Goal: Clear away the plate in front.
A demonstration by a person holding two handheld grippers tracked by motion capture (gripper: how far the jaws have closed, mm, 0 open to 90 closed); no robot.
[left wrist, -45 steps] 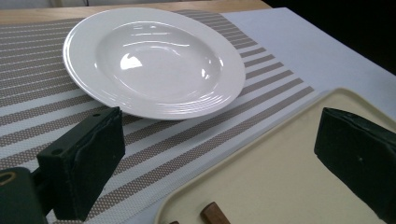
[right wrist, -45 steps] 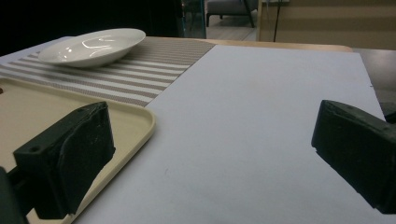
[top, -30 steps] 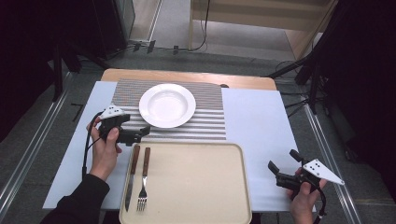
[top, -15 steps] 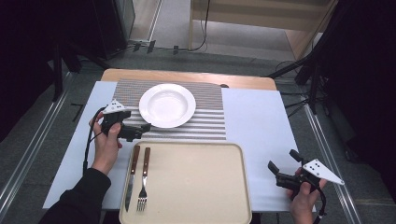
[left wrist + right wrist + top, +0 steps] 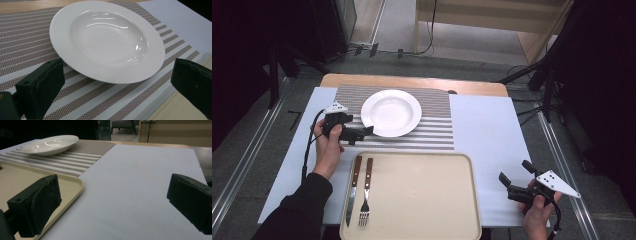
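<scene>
A white deep plate (image 5: 391,113) sits on a brown-and-white striped placemat (image 5: 434,127). My left gripper (image 5: 361,135) is open at the plate's near-left rim, its jaws pointing at it. In the left gripper view the plate (image 5: 107,42) lies just beyond the open left gripper (image 5: 117,83), with nothing between the jaws. A beige tray (image 5: 422,200) lies nearer, carrying a knife (image 5: 352,187) and a fork (image 5: 366,192) with wooden handles at its left side. My right gripper (image 5: 515,171) is open and empty over the white mat right of the tray; the right gripper (image 5: 113,202) faces the far-off plate (image 5: 50,144).
A white mat (image 5: 487,135) covers most of the wooden table (image 5: 412,82). The tray's corner (image 5: 75,186) lies just left of the right gripper's jaws. Cables and stands are on the floor beyond the table.
My left gripper has moved away from the person and toward the plate's rim. The right gripper has stayed where it was.
</scene>
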